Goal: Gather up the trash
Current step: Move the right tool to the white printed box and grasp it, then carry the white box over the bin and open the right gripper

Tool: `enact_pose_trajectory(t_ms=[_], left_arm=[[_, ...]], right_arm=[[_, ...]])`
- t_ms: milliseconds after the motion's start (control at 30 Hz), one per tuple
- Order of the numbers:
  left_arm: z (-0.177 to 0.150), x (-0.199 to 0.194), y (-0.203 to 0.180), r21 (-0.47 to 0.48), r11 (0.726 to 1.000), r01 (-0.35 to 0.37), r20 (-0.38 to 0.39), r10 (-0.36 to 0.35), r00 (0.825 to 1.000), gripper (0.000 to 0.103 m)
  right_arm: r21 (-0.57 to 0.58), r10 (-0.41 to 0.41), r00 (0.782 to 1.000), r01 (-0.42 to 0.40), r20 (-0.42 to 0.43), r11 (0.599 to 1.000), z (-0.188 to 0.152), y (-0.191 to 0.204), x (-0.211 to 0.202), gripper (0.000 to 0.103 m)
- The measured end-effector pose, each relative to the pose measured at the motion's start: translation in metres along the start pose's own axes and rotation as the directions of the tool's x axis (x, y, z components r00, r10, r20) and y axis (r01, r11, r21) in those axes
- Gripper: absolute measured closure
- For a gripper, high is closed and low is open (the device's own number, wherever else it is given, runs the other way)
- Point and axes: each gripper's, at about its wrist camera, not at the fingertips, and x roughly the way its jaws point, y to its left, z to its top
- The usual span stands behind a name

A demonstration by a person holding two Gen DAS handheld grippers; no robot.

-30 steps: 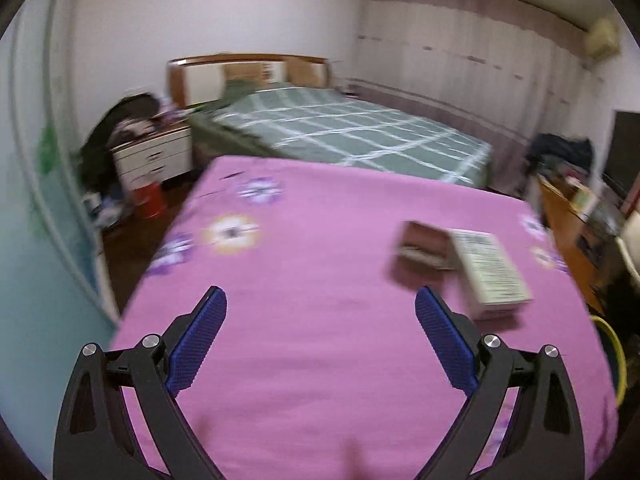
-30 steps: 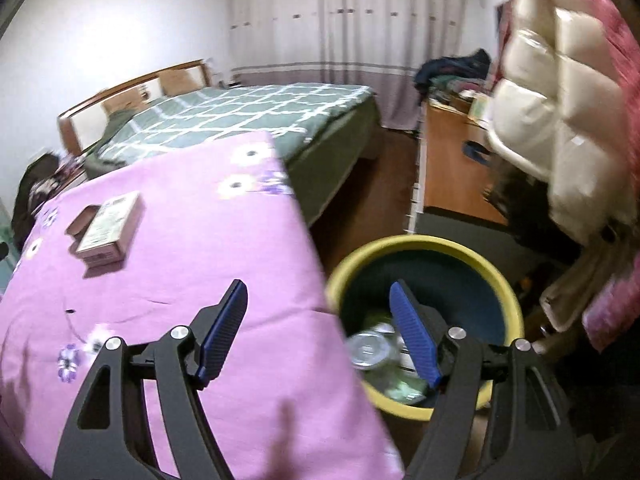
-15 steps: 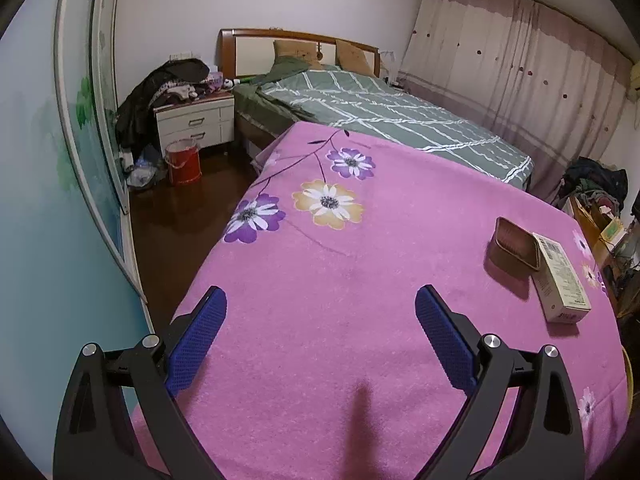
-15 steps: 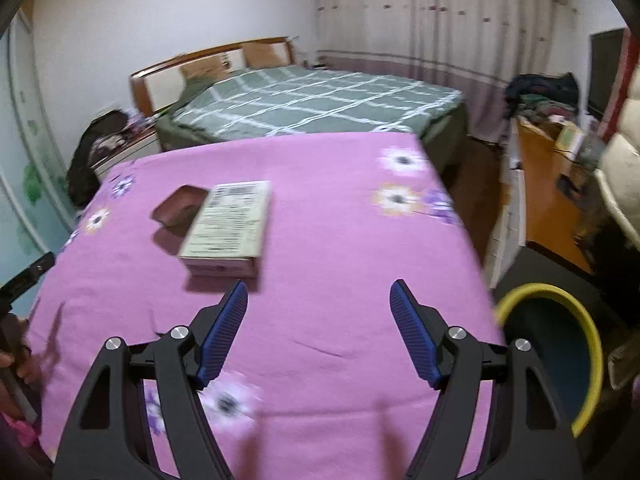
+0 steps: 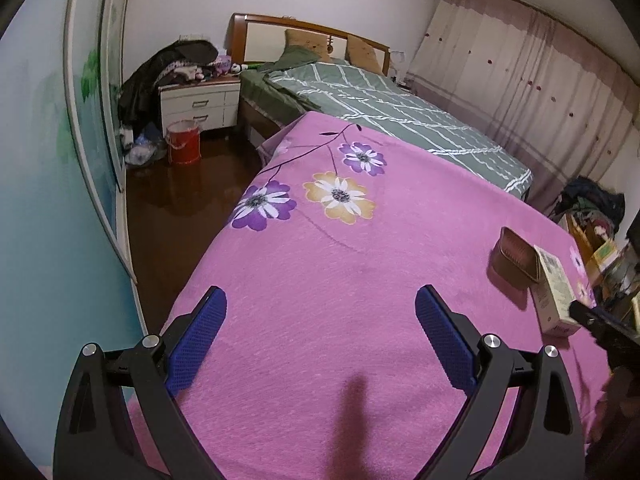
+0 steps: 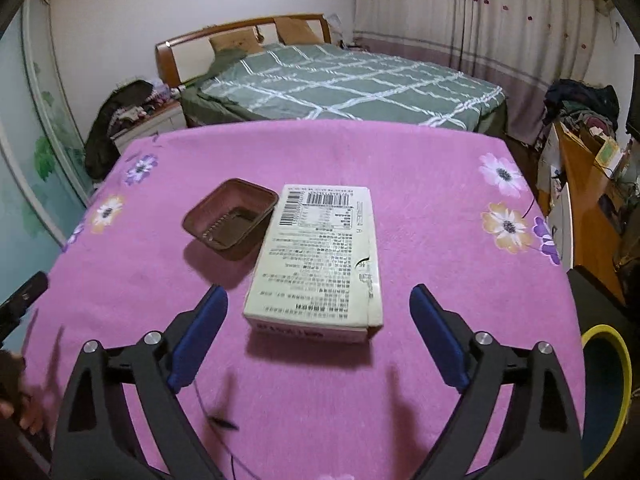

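Observation:
A cream cardboard box [image 6: 320,256] with printed text and a barcode lies flat on the pink flowered blanket [image 6: 420,184]. A brown plastic tray [image 6: 230,222] rests against its left side. My right gripper [image 6: 318,324] hovers just short of the box's near end, its jaws opening wide, with nothing between its blue pads. In the left wrist view the box [image 5: 554,294] and tray [image 5: 516,256] sit far right. My left gripper [image 5: 320,322] stands open over bare blanket [image 5: 320,264], well left of them.
A yellow-rimmed bin [image 6: 608,396] stands off the blanket's right edge. A wooden desk [image 6: 588,184] with clutter is beyond it. A green checked bed [image 6: 340,80] lies behind, with a white nightstand [image 5: 198,106] and red bucket [image 5: 183,142] on the dark floor at left.
My right gripper swung left from over the yellow bin to face the box, and its jaws spread wider. My left gripper's view shifted left, putting box and tray at the right edge.

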Motion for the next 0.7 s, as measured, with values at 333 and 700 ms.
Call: enact_pose_trajectory(t_ms=[333,700], left_arm=[[-0.003,-0.004,-0.012,0.044,0.999,-0.008,0.031,0.007,0.999,0.009],[-0.003,-0.007,-0.012,0.046,0.999,-0.008,0.042,0.007,0.999,0.009]], right_arm=[[0.005,-0.025,0.997,0.025,-0.079,1.0,0.002,0.003,0.038,0.015],[0.016,-0.018,0.997,0.02,-0.077,1.0,-0.005,-0.002,0.038,0.035]])
